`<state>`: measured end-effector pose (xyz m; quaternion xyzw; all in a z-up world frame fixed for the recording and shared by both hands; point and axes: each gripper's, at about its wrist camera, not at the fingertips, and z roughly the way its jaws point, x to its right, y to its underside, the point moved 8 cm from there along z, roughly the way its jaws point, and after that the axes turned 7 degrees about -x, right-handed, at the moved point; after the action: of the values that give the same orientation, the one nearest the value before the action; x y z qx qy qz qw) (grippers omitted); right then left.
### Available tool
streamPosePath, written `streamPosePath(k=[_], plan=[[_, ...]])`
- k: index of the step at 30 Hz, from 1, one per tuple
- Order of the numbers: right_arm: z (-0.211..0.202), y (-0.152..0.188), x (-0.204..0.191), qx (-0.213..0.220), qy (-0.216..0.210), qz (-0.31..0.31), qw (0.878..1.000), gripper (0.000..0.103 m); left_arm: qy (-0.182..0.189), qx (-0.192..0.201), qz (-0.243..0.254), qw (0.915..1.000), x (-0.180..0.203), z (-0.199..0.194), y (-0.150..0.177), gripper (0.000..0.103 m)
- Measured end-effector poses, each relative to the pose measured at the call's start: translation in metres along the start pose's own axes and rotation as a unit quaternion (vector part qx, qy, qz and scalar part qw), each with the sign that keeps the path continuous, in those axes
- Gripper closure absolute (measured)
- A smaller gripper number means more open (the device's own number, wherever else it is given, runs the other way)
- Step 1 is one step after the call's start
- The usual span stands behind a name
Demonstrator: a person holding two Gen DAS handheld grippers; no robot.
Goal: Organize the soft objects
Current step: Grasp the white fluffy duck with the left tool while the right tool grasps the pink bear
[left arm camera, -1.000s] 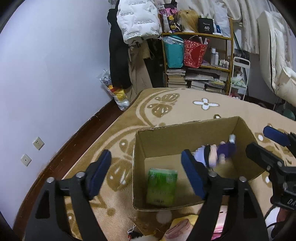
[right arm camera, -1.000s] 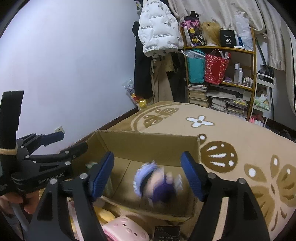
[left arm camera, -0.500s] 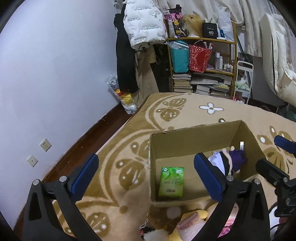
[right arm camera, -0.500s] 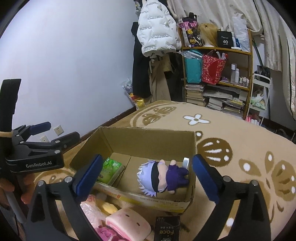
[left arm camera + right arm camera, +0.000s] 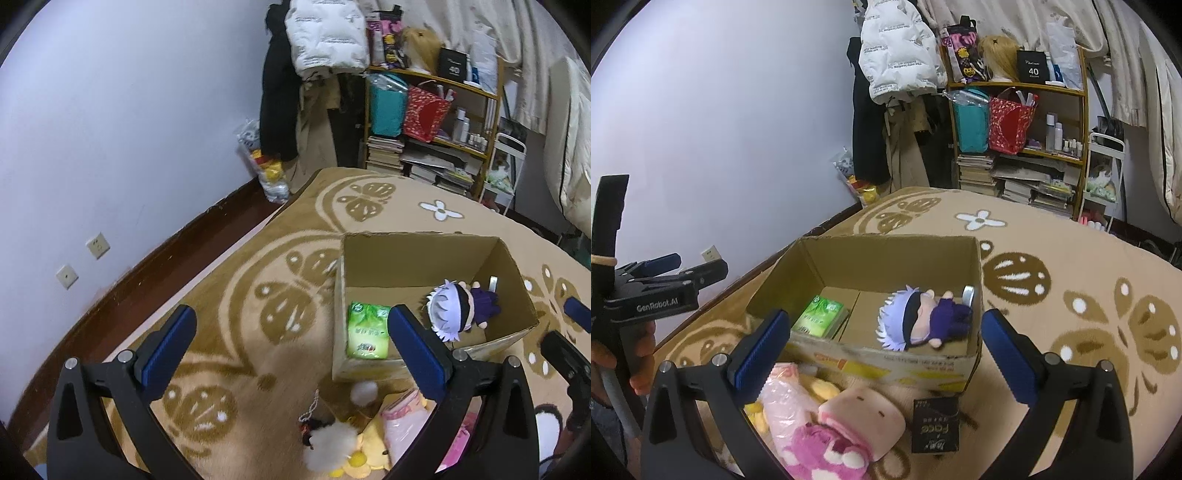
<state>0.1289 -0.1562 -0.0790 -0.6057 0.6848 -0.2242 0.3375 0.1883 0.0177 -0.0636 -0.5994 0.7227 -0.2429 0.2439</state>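
An open cardboard box (image 5: 413,254) (image 5: 886,254) stands on the rug. Inside lie a white-haired plush doll in purple (image 5: 456,306) (image 5: 923,319) and a green tissue pack (image 5: 367,330) (image 5: 822,315). In front of the box lies a pile of soft things: a pink plush (image 5: 860,417), a pink plastic-wrapped pack (image 5: 786,402) (image 5: 404,424), a yellow plush (image 5: 364,446) and a white fluffy keychain (image 5: 328,445). My left gripper (image 5: 291,347) is open and empty, above the rug left of the box. My right gripper (image 5: 882,350) is open and empty, above the box's near wall.
A black "Face" pack (image 5: 936,424) lies on the rug by the box. A patterned tan rug (image 5: 1071,266) covers the floor. A cluttered shelf (image 5: 1015,122), hanging coats (image 5: 897,55) and a white wall with sockets (image 5: 81,258) stand behind.
The doll has dropped from my right gripper into the box and now lies still. Both grippers have pulled back and up from the box, jaws wide.
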Motion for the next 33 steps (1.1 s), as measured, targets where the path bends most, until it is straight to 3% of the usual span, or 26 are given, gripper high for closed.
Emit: streamPosePath(k=[8, 21, 33], plan=[[-0.009, 0.013, -0.01, -0.018, -0.008, -0.001, 1.0, 0.0, 0.014, -0.054, -0.003, 0.9985, -0.004, 0.013, 0.025, 0.001], [0.008, 0.063, -0.03, -0.094, -0.021, -0.008, 0.995, 0.0, 0.031, -0.147, -0.003, 0.9886, -0.002, 0.033, 0.071, 0.001], [0.032, 0.103, -0.045, -0.165, -0.025, -0.033, 0.985, 0.0, 0.012, -0.21, 0.01, 0.9777, -0.002, 0.054, 0.101, 0.001]])
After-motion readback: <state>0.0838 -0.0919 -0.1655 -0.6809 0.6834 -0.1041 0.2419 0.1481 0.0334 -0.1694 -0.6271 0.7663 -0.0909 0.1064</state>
